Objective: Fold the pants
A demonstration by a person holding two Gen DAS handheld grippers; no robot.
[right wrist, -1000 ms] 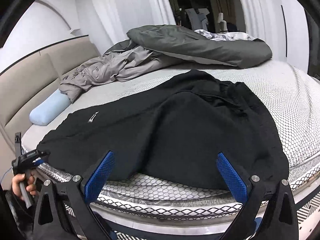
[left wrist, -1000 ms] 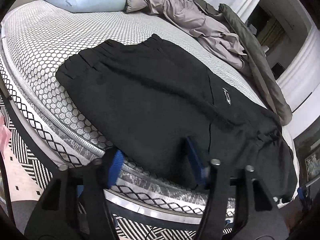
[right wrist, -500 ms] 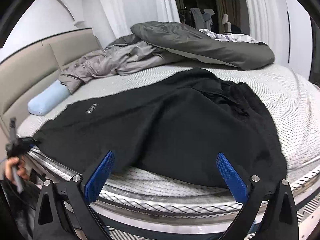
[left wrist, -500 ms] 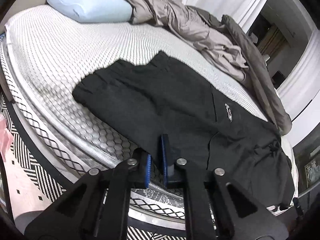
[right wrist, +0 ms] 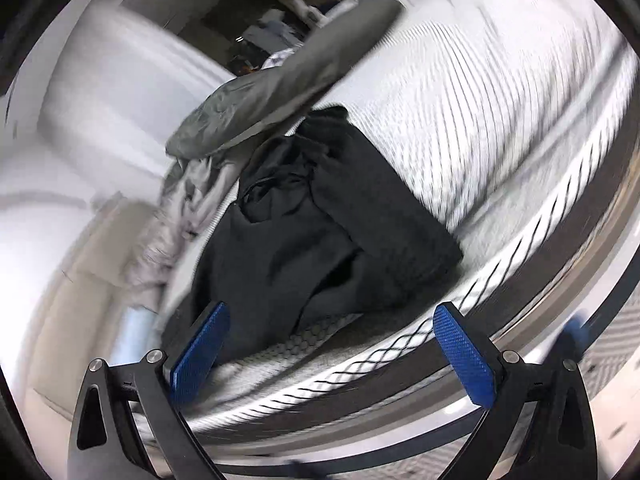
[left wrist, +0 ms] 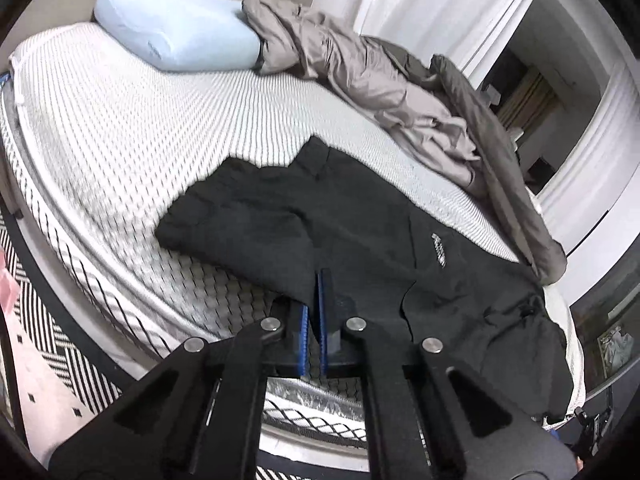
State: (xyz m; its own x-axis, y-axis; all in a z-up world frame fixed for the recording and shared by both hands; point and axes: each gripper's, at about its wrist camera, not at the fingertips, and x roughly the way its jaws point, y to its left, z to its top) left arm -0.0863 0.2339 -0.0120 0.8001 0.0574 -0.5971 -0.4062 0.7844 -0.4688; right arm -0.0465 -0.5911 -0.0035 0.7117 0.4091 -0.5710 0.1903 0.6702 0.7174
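Right hand-held gripper (right wrist: 326,354) rolled sideways, wide open; left hand-held gripper (left wrist: 318,292) pinching pants (left wrist: 360,240) edge.

Your left wrist camera sits close above the mattress (left wrist: 120,128) edge, facing across it toward the pillow (left wrist: 176,36). Your right wrist view, blurred and seemingly tilted, looks along that mattress (right wrist: 500,92) edge. Both share the pants (left wrist: 340,220) (right wrist: 320,220).

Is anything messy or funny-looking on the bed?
Yes. The pants are bunched and rumpled at one end instead of flat, and a blanket lies crumpled beside the pillow. The right camera's picture is also tilted and blurry.
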